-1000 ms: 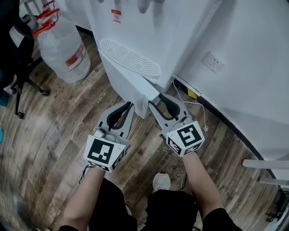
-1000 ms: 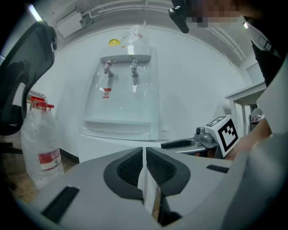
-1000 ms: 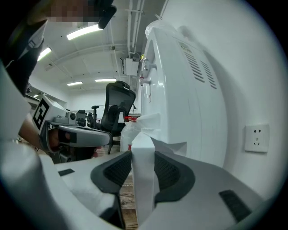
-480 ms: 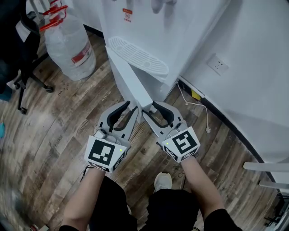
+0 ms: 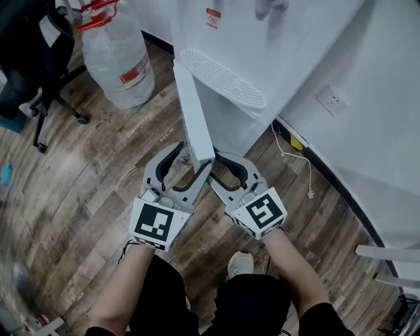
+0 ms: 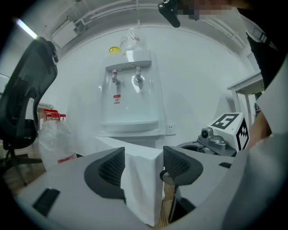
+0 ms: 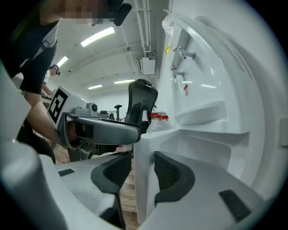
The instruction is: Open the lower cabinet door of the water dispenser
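- We are seeing the lower cabinet door (image 5: 194,111) swung out from the water dispenser (image 5: 295,46). It is standing edge-on toward us, with its free end between the two grippers.
- The left gripper (image 6: 140,167) is standing released. Its jaws have just been opening, and the door's free edge is sitting between the pads, filling most of the gap. We cannot tell whether either pad is touching it.
- The right gripper (image 7: 142,173) is also spread, straddling the same edge from the other side. The pad on the dispenser side is lying close to the door's inner face, while floor is showing between the other pad and the door.
- In the head view, the drip tray (image 5: 224,82) and the door itself are hiding the cabinet's inside. The right gripper view is giving us only a pale recess there.
- The frame's top edge is cutting off the dispenser's upper part.
- The red label (image 5: 212,16) is showing print too small for us to read.
- The water bottle (image 5: 118,56) and the office chair (image 5: 33,59) are running partly out of frame.
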Demonstrator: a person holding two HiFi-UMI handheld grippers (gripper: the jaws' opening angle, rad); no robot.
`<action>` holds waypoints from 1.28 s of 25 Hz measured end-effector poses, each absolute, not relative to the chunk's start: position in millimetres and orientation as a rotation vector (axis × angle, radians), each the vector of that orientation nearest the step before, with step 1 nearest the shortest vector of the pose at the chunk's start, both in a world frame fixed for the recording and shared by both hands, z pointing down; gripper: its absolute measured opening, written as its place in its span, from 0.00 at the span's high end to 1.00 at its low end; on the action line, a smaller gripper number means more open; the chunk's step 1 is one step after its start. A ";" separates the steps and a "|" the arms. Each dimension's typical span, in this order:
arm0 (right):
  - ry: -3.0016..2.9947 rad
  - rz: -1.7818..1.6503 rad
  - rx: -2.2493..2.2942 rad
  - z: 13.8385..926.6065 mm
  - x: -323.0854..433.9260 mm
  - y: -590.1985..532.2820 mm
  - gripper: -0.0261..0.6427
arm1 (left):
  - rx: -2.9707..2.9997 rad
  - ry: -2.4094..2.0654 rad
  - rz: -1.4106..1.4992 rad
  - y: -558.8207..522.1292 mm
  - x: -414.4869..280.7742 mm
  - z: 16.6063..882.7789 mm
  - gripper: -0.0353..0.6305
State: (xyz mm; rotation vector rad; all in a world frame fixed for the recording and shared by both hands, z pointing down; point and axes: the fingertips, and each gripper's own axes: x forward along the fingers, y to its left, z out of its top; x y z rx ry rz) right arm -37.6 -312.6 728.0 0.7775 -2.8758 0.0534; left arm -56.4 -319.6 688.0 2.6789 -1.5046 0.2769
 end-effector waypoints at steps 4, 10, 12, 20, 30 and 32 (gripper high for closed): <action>-2.883 0.047 0.712 730.7 -55.8 -305.1 0.70 | 2.661 -1.558 0.318 -319.3 -69.3 688.5 0.51; -2.903 0.048 0.637 730.1 -82.9 -297.3 0.70 | 2.610 -1.637 0.334 -321.7 -88.6 691.2 0.50; -2.914 0.056 0.617 729.4 -90.3 -295.4 0.70 | 2.597 -1.649 0.343 -322.6 -94.9 692.9 0.51; -2.914 0.068 0.569 735.0 -106.6 -292.9 0.70 | 2.568 -1.683 0.334 -320.0 -116.9 693.1 0.51; -2.930 0.068 0.576 736.4 -105.1 -300.1 0.71 | 2.496 -1.788 0.300 -314.4 -153.3 694.4 0.51; -2.941 0.074 0.588 731.7 -104.9 -301.8 0.75 | 2.479 -1.802 0.291 -314.0 -161.0 693.9 0.51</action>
